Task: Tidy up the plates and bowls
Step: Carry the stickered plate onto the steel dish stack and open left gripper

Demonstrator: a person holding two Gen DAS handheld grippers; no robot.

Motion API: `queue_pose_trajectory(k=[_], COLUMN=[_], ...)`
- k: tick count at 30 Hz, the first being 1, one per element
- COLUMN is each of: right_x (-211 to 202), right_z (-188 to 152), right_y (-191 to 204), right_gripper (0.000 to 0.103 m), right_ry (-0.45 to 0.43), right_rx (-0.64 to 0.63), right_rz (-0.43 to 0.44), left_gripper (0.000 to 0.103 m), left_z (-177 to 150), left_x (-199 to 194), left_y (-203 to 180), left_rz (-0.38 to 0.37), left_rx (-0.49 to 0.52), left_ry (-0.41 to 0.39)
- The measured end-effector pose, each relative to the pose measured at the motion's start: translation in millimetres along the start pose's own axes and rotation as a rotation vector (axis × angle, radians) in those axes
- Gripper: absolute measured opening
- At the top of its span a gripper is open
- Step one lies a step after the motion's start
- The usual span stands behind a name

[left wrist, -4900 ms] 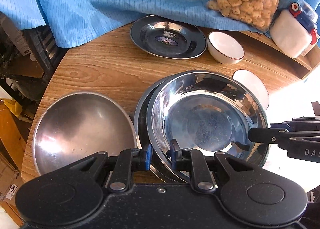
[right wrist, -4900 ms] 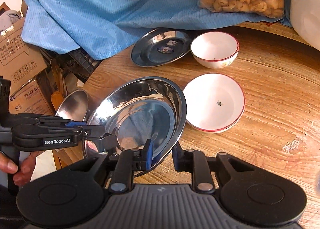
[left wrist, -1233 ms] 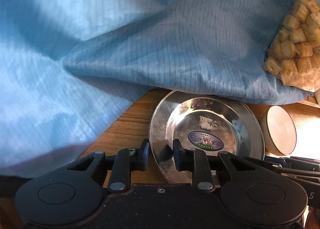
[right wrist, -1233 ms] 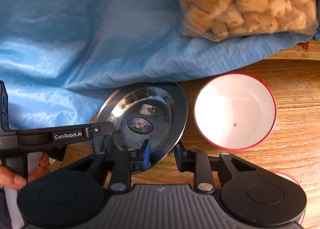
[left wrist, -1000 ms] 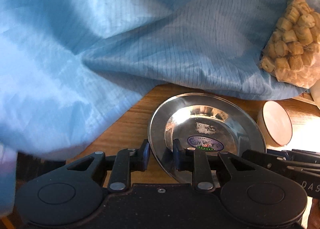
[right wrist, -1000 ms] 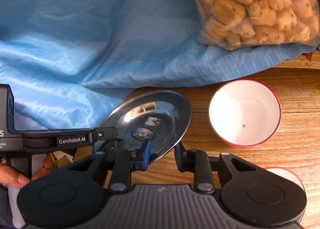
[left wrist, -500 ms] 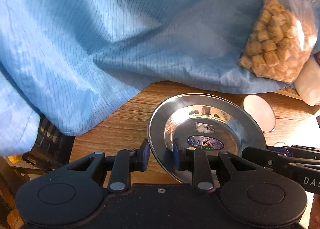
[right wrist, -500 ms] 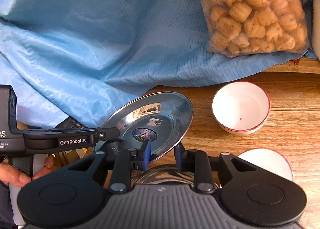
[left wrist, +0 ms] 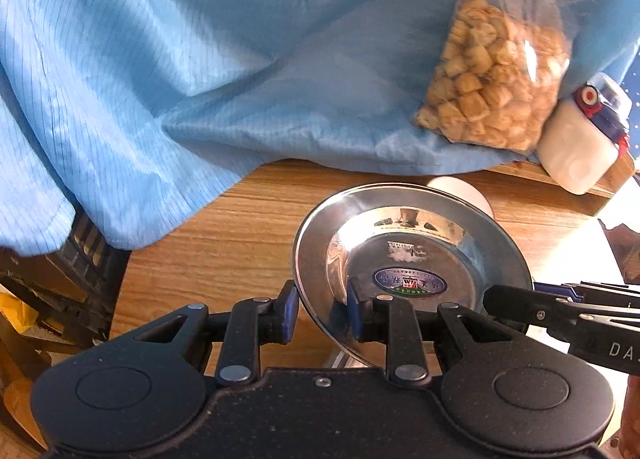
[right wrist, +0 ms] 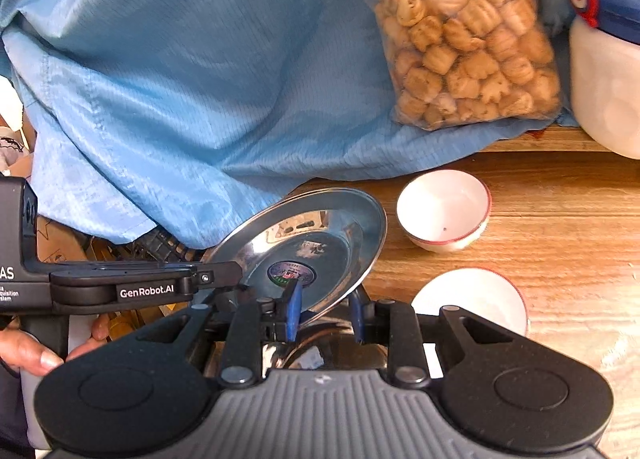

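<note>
Left gripper (left wrist: 322, 313) closed on near-left rim of steel plate (left wrist: 412, 259), pads either side of the edge; right gripper (right wrist: 325, 315) closed on the same plate (right wrist: 308, 243) at its near-right rim. Plate thus carried between both, clear of the table (left wrist: 224, 243), tilted with its left edge raised in the right view; sticker at centre facing up. Directly below the plate, close under the right gripper, a further steel vessel (right wrist: 320, 347) partly seen, shape not fully legible. Judged: plate lies straight ahead of both grippers, neither nearer, and the coming move is a descent onto that steel piece; rim alignment over it is the governing relation. Beyond, to the right: wide white bowl (right wrist: 472, 299), then smaller white bowl (right wrist: 444, 209). Farthest: blue cloth (right wrist: 200, 79), snack bag (right wrist: 468, 43), white jar (right wrist: 604, 91).
</note>
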State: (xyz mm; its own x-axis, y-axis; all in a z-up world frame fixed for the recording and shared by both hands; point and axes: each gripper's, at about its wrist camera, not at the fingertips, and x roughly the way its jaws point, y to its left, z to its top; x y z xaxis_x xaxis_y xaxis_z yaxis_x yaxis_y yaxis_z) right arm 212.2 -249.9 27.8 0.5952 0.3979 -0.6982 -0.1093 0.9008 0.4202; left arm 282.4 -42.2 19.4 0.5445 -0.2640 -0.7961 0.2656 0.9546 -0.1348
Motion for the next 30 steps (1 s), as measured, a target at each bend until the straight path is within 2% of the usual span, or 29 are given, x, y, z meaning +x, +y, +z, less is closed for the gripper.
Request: queue_pose_trajectory(k=[16,30], right_x=[-34,-29], right_z=[-35,-46], right_y=[-3,-5], right_gripper=[0.029,0.029], right_ry=[0.016,0.086], right_rx=[-0.029,-0.019], right_rz=[-0.039,-0.031], left_gripper=[0.031,0.032], left_z=[-39,-56], left_x=[-13,-9], left_y=[-25,-26], left_rz=[-0.067,-0.059], left_rx=[0.025,0.025], left_ry=[0.029,0.081])
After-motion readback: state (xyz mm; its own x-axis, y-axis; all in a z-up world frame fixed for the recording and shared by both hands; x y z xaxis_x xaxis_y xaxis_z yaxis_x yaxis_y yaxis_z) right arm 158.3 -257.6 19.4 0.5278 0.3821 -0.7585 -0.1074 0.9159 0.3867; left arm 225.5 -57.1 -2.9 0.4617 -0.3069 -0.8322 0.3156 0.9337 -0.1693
